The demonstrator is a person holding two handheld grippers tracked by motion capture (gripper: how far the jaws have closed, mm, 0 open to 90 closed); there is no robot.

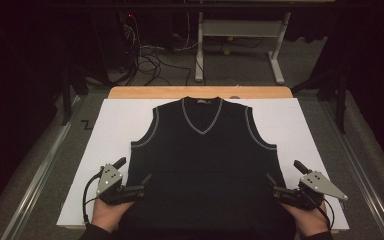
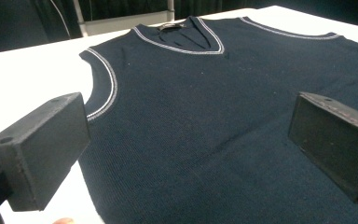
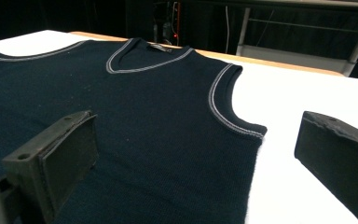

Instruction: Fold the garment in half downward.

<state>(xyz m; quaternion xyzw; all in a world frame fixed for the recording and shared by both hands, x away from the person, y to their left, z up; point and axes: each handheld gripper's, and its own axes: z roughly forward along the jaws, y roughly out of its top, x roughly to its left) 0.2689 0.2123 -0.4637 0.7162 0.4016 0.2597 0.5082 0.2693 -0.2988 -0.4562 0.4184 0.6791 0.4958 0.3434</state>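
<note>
A dark navy sleeveless V-neck vest [image 1: 205, 160] with pale trim at neck and armholes lies flat, front up, on a white sheet [image 1: 115, 125], neck pointing away from me. My left gripper [image 1: 135, 176] is open at the vest's lower left side, its jaws astride the side edge with nothing pinched. My right gripper [image 1: 283, 176] is open at the lower right side in the same way. In the left gripper view the vest [image 2: 214, 107] spreads between wide jaws. The right gripper view shows the vest [image 3: 144, 107] and its right armhole trim ahead.
The white sheet covers a wooden table [image 1: 200, 92] whose far edge shows behind the collar. Beyond it stand a white metal frame [image 1: 240, 30] and cables [image 1: 150, 60] on the floor. Metal rails [image 1: 35, 175] run along both sides of the table.
</note>
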